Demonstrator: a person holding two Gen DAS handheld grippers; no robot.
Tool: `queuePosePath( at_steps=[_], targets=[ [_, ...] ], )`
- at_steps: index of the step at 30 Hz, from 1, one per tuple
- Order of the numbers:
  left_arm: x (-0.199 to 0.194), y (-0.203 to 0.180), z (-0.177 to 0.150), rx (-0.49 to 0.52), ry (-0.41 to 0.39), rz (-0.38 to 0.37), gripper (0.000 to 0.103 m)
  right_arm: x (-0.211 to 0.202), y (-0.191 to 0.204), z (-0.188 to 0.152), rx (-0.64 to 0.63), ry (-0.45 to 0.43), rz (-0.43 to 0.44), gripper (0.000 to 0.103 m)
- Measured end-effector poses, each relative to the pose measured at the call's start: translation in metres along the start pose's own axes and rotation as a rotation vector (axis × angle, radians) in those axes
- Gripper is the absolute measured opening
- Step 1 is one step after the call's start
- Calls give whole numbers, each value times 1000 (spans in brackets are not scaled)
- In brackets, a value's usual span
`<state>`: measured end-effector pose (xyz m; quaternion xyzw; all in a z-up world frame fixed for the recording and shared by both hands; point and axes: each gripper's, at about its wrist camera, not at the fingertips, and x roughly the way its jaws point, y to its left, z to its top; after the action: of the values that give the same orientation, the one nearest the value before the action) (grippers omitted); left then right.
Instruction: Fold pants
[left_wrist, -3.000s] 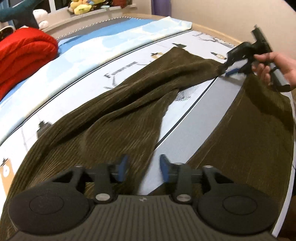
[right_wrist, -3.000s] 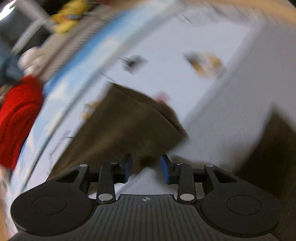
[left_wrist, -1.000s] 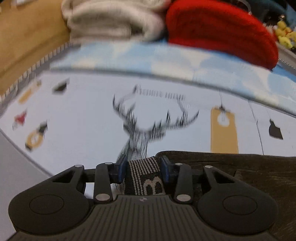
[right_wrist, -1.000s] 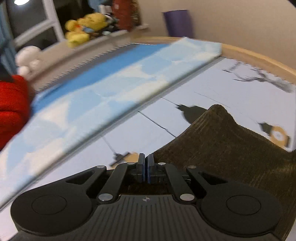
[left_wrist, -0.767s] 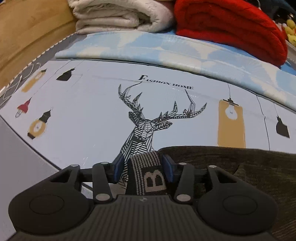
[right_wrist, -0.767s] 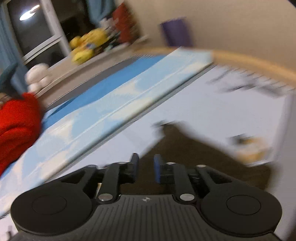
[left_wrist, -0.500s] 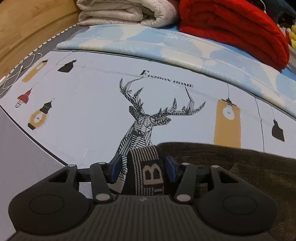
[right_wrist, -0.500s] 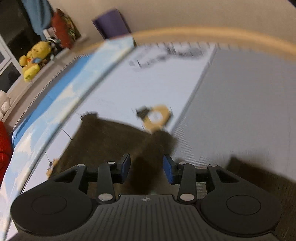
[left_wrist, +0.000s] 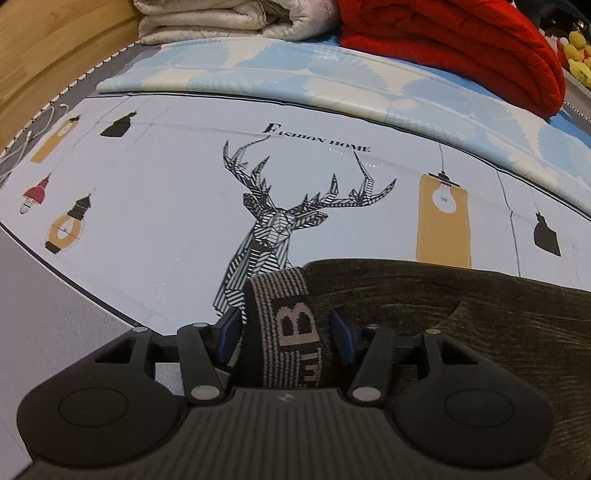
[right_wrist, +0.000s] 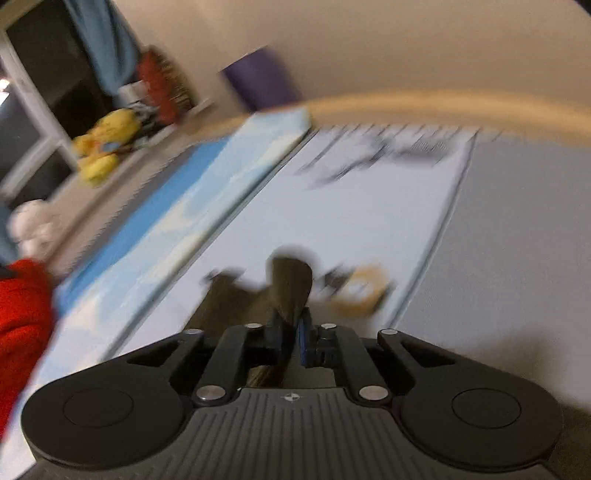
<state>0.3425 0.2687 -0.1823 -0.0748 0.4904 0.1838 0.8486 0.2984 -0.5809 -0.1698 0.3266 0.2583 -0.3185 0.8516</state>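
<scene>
The pants (left_wrist: 461, 310) are dark olive ribbed fabric lying on a printed bed sheet (left_wrist: 166, 206). Their striped waistband with a letter B (left_wrist: 291, 328) stands between the jaws of my left gripper (left_wrist: 286, 330), which are still wide apart around it. In the blurred right wrist view, my right gripper (right_wrist: 291, 338) is shut on a fold of the pants fabric (right_wrist: 290, 288), which sticks up between the fingers. The rest of the pants there is mostly hidden behind the gripper.
A red blanket (left_wrist: 461, 40) and a folded cream blanket (left_wrist: 229, 18) lie at the far side of the bed. A pale blue patterned cover (left_wrist: 332, 74) runs along the sheet. Yellow plush toys (right_wrist: 107, 144) sit on a ledge. The wooden bed edge (right_wrist: 443, 103) curves behind.
My right gripper has closed on a fold of the pants after being open half a second ago. My left gripper has stayed around the waistband, edging slightly forward.
</scene>
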Motion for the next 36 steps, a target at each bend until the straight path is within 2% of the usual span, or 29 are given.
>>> queuePosePath(
  at_steps=[1,2,3,4,7,10,13,14,15,16,18,20,22,24,25,27,30,32,34,36],
  targets=[
    [-1,1,1,-5,-4,2,60,-3,-5,4,17,-24,-100,26],
    [-4,2,1,-11,-9,-2,60,-6,-13,6,42,-55,-200,28],
    [-6,2,2,-13,-14,-7,60,-7,-23,6,65,-71,-261,28],
    [-8,1,3,-10,-19,-10,60,-5,-32,4,80,-54,-260,28],
    [-17,-3,4,11,-44,-11,60,6,-47,-10,140,67,-140,28],
    [-26,-8,5,19,-61,-21,60,19,-40,-24,137,163,-94,34],
    [-36,-13,4,34,-79,-29,60,33,-26,-35,103,214,-50,37],
    [-40,-16,3,46,-86,-29,60,36,-23,-37,66,210,-58,32],
    [-43,-18,2,60,-93,-25,60,35,-18,-38,18,181,-89,7],
    [-47,-21,1,77,-100,-24,60,33,-13,-37,-2,162,-99,5],
    [-54,-27,-3,103,-104,-42,60,27,-8,-32,13,121,-92,5],
    [-60,-32,-8,109,-86,-79,60,30,-12,-30,15,148,-107,6],
    [-69,-38,-13,107,-66,-116,60,22,-24,-27,69,148,-181,22],
    [-80,-46,-18,124,-29,-142,60,-2,-33,-20,113,74,-272,25],
    [-86,-50,-20,142,-19,-152,60,-15,-34,-15,125,41,-289,25],
    [-111,-52,-24,169,-36,-171,60,-45,-35,-4,149,-17,-252,25],
    [-143,-37,-39,144,-43,-238,60,-93,-30,7,142,-61,-110,25],
    [-149,-21,-55,118,-4,-265,62,-129,-26,8,111,-70,-9,25],
    [-145,-6,-74,127,41,-240,62,-167,-24,5,54,-76,98,25],
    [-131,16,-93,135,111,-174,62,-202,-24,-2,-37,-82,193,27]
  ],
)
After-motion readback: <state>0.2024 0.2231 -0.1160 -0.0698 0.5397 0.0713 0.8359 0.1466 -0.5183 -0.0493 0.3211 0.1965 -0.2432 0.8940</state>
